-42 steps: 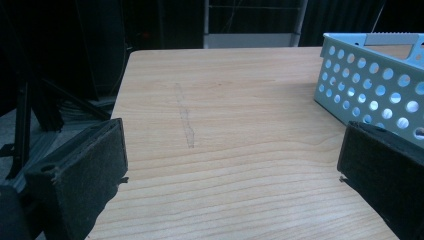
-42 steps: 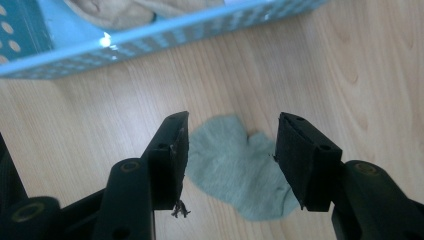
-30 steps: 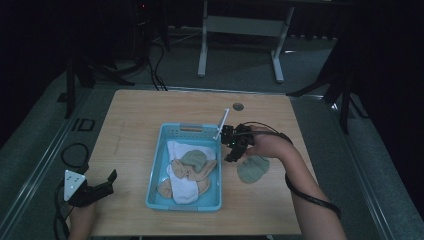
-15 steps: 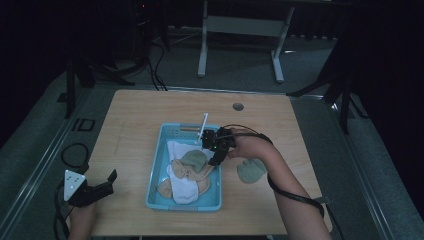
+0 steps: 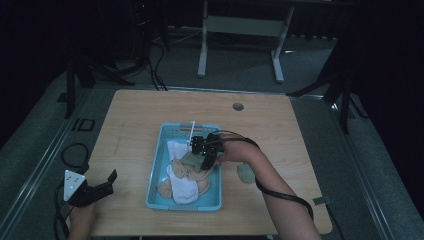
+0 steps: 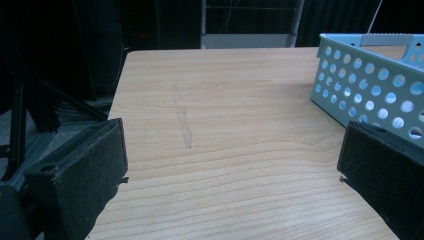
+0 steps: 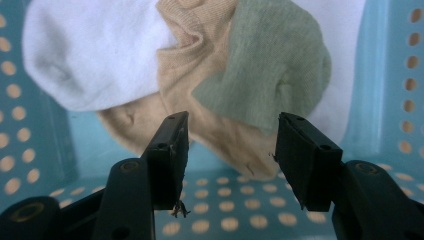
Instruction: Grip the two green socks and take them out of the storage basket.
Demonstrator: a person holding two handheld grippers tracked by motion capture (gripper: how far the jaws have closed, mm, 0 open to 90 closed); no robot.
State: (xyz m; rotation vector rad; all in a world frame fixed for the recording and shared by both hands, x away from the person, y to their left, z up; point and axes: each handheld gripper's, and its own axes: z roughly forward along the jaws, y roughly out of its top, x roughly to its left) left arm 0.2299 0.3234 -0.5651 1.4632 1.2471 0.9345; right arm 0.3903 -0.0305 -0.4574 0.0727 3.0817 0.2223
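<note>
Right gripper view: right gripper (image 7: 227,150) poised inside blue basket (image 7: 372,90), jaws parted and empty, aimed at green sock (image 7: 270,75) lying atop tan sock (image 7: 200,100) and white sock (image 7: 90,55) — likely lined up to pluck the top item first. High view: another green sock (image 5: 246,173) on table just right of basket, probably set aside for pairing. Left gripper (image 5: 92,189) parked open well left of basket, clear of the work.
</note>
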